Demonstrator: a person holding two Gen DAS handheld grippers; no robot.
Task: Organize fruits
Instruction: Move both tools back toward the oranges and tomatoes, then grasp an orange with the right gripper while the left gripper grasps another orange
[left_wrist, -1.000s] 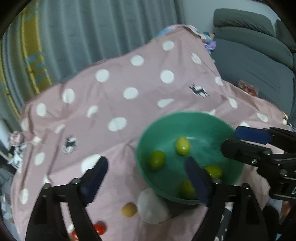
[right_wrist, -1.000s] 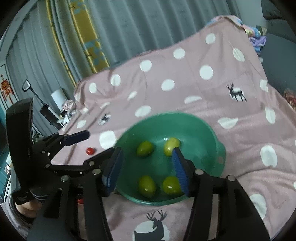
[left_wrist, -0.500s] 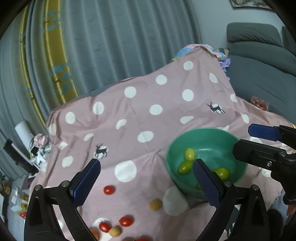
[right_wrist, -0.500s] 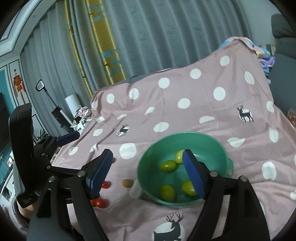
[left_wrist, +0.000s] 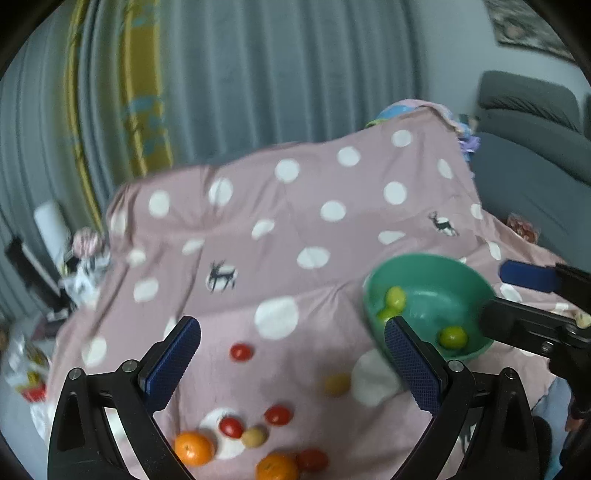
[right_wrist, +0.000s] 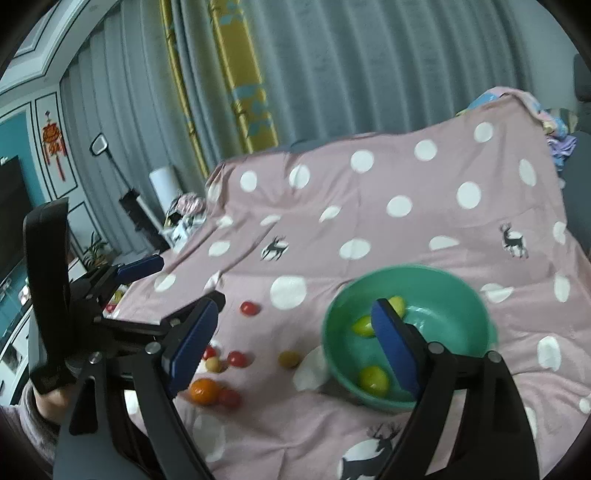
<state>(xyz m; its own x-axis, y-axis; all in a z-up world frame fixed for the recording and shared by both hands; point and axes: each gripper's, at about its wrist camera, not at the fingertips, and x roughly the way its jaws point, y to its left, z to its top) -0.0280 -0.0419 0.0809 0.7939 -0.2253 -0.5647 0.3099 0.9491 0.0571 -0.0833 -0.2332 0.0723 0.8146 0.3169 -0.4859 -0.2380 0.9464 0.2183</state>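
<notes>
now both claws stand empty: the left gripper (left_wrist: 291, 363) gapes wide, the right gripper (right_wrist: 295, 341) has just been opening. beyond the right's fingertips sits the round green plastic bowl (right_wrist: 458, 291) holding small green-yellow fruits (right_wrist: 373, 380).

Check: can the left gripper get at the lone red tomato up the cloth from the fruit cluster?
Probably yes. The left gripper is open and empty, and the red tomato lies alone on bare cloth between its fingers' line, nothing over it.

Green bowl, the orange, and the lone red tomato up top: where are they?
green bowl (right_wrist: 461, 291): right wrist view, far inner wall.
orange (left_wrist: 193, 448): left wrist view, middle of its peel.
lone red tomato (right_wrist: 249, 308): right wrist view, its centre.
</notes>
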